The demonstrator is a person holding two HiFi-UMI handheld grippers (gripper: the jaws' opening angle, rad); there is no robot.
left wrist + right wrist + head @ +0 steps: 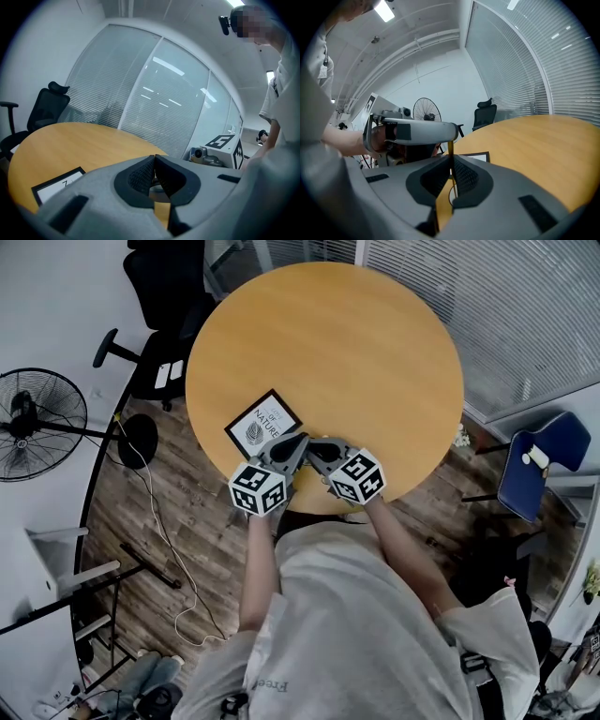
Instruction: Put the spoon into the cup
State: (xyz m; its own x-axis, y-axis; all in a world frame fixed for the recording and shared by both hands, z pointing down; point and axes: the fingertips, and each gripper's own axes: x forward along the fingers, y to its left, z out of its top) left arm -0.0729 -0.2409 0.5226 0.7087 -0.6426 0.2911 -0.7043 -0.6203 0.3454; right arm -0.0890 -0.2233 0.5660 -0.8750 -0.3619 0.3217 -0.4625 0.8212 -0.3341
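— Where are our hands?
— We hold the left gripper [154, 158] and the right gripper [451, 158] over the near edge of the round table [375, 343]. Their tips point at each other, very close.
— Is the left one holding something?
— No. Its jaws are pressed together with nothing in them. The right one is squeezed closed and empty too.
— Where are the spoon and the cup?
— We cannot tell; none of our views shows them. A framed card [263, 422] lies on the table just beside the left gripper.
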